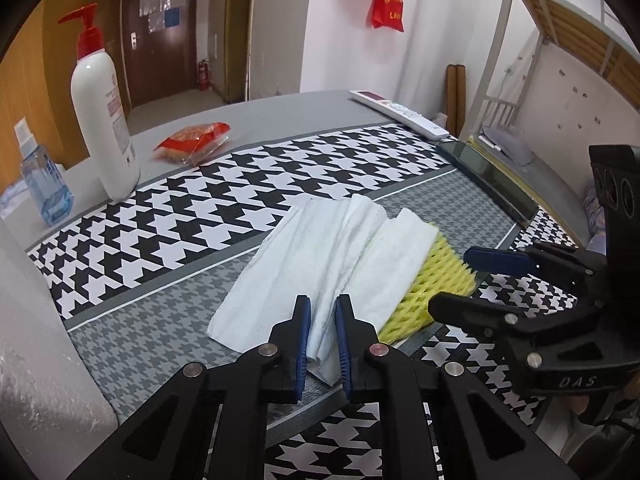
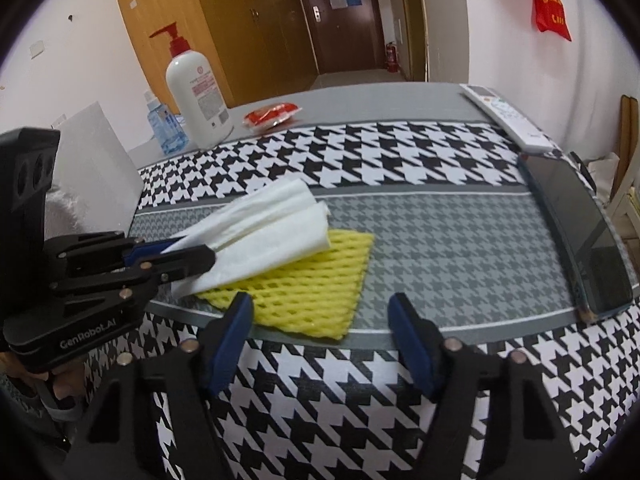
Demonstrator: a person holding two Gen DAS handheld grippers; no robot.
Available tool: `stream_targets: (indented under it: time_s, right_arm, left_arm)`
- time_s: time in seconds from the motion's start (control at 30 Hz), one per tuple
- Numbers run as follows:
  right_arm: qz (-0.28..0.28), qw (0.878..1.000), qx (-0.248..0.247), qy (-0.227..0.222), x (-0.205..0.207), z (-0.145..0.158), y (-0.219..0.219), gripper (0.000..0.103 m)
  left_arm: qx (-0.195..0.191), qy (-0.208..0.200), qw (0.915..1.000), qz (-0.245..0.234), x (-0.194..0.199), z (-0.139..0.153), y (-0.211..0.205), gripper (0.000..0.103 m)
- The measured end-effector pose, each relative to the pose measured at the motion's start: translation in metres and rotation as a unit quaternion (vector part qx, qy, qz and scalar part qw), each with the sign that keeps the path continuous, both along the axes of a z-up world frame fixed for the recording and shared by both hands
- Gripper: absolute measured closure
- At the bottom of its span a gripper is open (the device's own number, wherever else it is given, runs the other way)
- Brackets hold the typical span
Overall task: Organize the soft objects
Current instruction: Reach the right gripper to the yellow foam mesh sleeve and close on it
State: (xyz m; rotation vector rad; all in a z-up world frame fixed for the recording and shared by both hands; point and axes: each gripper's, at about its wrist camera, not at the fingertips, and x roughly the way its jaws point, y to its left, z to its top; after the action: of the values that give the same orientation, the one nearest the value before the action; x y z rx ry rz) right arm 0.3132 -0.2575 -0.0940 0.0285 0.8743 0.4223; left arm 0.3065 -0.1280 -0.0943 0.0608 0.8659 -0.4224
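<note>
Houndstooth tablecloth (image 2: pixel 400 160) covered the table. On it the left gripper (image 1: pixel 323 336) pinched the near end of a white tissue (image 1: pixel 320 264) overlapping a yellow foam net (image 2: pixel 304 288); beside that net, the right gripper (image 2: pixel 320 344) hung spread.

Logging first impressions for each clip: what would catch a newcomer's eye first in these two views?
Likely the white tissue, pinched at its near end by the left gripper and lying partly over the yellow foam net in the middle of the houndstooth tablecloth. The right gripper hangs open just short of the net's near edge. At the far left stands a tall white pump bottle with a red pump.
</note>
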Motion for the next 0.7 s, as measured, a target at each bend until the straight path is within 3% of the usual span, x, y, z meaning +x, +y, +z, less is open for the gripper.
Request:
stream_targets:
  time_s: [0.1,0.3,0.47,0.57,0.63,0.7]
  right_arm:
    - [0.003,1.000,-0.003,0.002,0.001,0.000,0.002,0.037]
    - [0.009,1.000,-0.025,-0.003,-0.001,0.000,0.010,0.059]
    - [0.012,0.999,-0.043,-0.010,-0.003,0.000,0.015,0.065]
    - [0.015,0.998,-0.055,-0.021,-0.007,0.001,0.018,0.076]
    - [0.014,0.998,-0.059,-0.027,-0.008,0.003,0.014,0.089]
    - [0.009,0.998,-0.058,-0.026,-0.010,0.005,0.009,0.091]
  left_arm:
    - [-0.006,0.004,1.0000,0.004,0.001,0.000,0.001,0.089]
    - [-0.002,-0.001,1.0000,0.006,0.001,-0.001,0.001,0.089]
    - [0.014,-0.015,0.9997,0.008,-0.003,-0.002,-0.003,0.089]
    - [0.014,-0.017,0.9997,0.011,-0.002,-0.002,-0.003,0.089]
    - [0.014,-0.019,0.9996,0.017,-0.002,-0.002,-0.001,0.089]
    - [0.013,-0.022,0.9995,0.021,-0.002,0.000,0.001,0.089]
